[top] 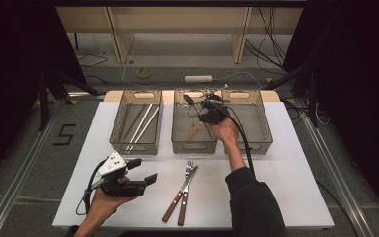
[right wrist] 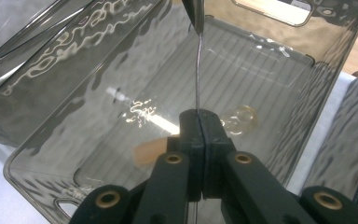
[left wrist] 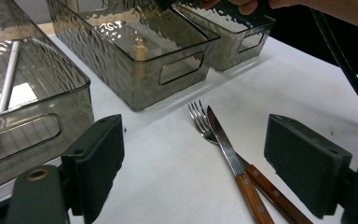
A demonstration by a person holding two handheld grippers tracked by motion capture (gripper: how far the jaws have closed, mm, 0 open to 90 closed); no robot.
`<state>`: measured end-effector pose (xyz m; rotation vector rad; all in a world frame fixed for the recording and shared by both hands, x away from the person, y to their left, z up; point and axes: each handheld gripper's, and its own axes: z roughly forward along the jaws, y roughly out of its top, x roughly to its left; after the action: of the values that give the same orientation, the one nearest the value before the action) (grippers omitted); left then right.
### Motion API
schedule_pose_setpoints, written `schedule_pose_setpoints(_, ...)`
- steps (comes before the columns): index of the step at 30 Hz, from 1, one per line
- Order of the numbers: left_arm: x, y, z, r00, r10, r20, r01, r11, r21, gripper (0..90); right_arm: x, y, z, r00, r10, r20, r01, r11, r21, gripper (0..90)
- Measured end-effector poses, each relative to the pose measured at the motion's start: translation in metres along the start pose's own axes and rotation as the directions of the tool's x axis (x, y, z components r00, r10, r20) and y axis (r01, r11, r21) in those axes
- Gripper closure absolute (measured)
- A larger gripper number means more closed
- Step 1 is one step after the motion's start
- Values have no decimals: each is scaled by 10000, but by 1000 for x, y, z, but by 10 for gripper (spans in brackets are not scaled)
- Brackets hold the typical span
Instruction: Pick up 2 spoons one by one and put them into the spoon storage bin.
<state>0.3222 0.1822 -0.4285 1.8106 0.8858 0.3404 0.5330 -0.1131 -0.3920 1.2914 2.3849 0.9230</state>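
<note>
My right gripper [top: 208, 109] [right wrist: 199, 119] hovers over the middle smoked-plastic bin [top: 193, 147] [right wrist: 51, 154], shut on the thin metal neck of a utensil [right wrist: 198, 70] seen edge-on, its silver tip [top: 220, 89] poking past the hand. A wooden handle [top: 193, 132] [right wrist: 150, 151] slants low inside that bin just behind the jaws; I cannot tell if it belongs to the held utensil. A fork [top: 188, 170] [left wrist: 198, 116] and a wooden-handled knife [top: 183, 197] [left wrist: 223, 140] lie side by side on the white table. My left gripper [top: 145, 170] [left wrist: 196, 158] rests at the front left, open, aimed toward them.
Three bins stand in a row at the back of the table. The left bin [top: 135, 143] [left wrist: 37, 121] holds long pale rods [top: 140, 126]. The right bin [top: 259, 145] [left wrist: 242, 42] sits beside my right hand. A black cable [top: 244, 143] trails from the right gripper.
</note>
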Motion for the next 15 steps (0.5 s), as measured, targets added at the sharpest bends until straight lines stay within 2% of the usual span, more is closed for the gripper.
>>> schedule_pose_setpoints(11, -1, 0, 1, 10000, 25, 50, -25, 10000, 77, 197, 7, -3, 10, 9996, -292, -17, 293, 9991, 314, 899)
schedule_pose_setpoints(15, -1, 0, 1, 10000, -15, 81, 14, 10000, 89, 197, 8, -4, 13, 9996, -264, -32, 265, 9987, 442, 898)
